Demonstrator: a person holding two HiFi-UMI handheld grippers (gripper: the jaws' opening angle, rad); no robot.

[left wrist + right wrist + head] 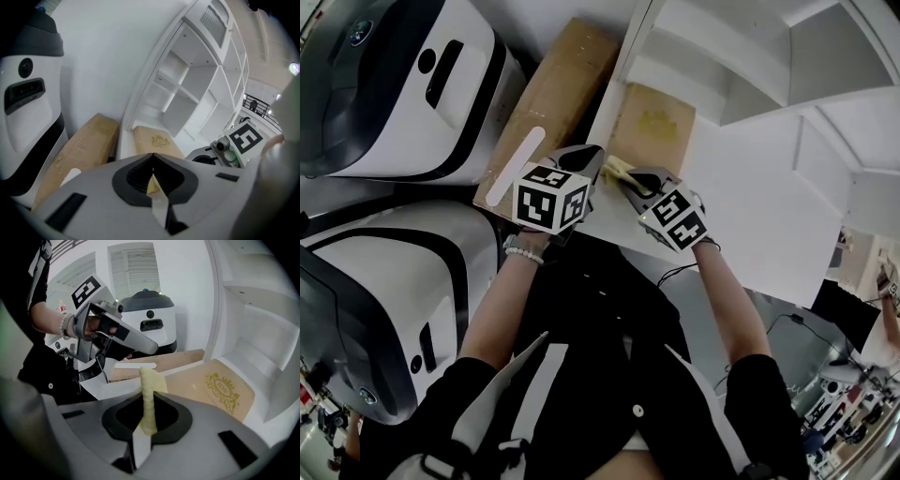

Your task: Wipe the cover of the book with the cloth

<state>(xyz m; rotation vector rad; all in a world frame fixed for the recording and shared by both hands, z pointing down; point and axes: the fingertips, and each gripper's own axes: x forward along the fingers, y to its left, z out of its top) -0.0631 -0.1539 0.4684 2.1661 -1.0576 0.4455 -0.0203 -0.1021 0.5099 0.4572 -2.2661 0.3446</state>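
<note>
The right gripper [142,400] has its jaws closed tight on the yellow cloth [148,383], which stands up out of them as a narrow, bunched strip. The left gripper [153,158] is also fully closed, and only a small pale corner of the same cloth shows pinched between its jaws. In the head view the two grippers sit close together, left beside right, with the cloth drawn between their tips.

Just beyond the tips lies the book [654,127], flat on the white counter [750,216], its tan cover with a gold emblem facing up. The cloth hangs over the book's near left corner. Whether it touches the cover cannot be told, though the right gripper view suggests it is lifted clear. A long cardboard box [553,94] lies to the left of the book, a white shelf unit [741,66] rises on the far right, and white-and-black machines [394,84] stand further left.

By the look of it, the cloth has been picked up and gathered in both grippers, but no wiping shows yet. The cloth has yet to be laid on the cover and passed across it.
</note>
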